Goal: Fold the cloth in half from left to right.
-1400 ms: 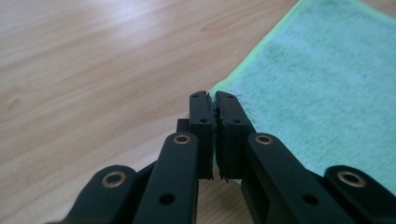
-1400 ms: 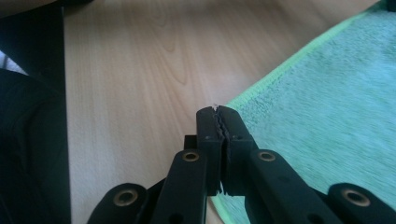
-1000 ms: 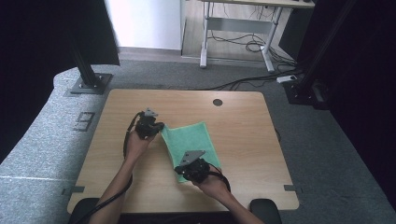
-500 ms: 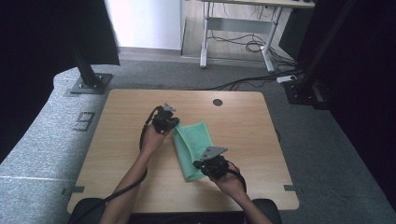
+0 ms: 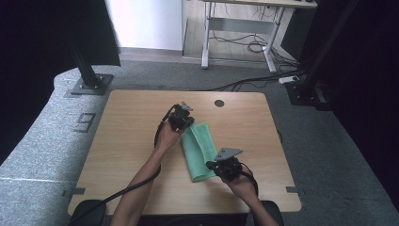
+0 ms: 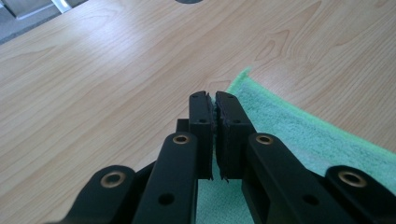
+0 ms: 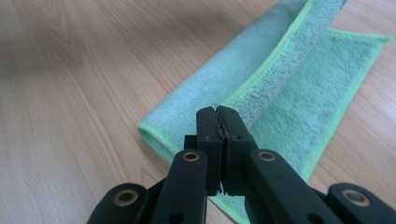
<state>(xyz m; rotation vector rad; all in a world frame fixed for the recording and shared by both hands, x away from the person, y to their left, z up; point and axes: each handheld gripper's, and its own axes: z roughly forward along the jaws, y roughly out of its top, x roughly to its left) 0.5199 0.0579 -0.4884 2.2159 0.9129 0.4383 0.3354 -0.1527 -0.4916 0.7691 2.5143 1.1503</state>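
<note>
A green microfibre cloth [image 5: 200,150] lies folded lengthwise in the middle of the wooden table [image 5: 127,136]. At the cloth's far end my left gripper [image 5: 184,121] is shut, and the left gripper view shows a sliver of green pinched between the tips of the left gripper [image 6: 213,95], with the cloth [image 6: 299,135] spreading out to the right. My right gripper [image 5: 217,165] is at the near end. In the right gripper view the right gripper [image 7: 217,109] is shut on the hemmed edge of the upper layer of the cloth [image 7: 303,102], which is lifted over the lower layer.
A round cable hole [image 5: 219,102] sits near the table's far edge. A black post on a base plate [image 5: 89,84] stands off the far left corner. Bare wood lies to the left and right of the cloth. Cables trail from both grippers.
Both grippers have carried one side of the cloth to the right over the other. The cloth was spread wide a second ago and is now a narrow folded strip.
</note>
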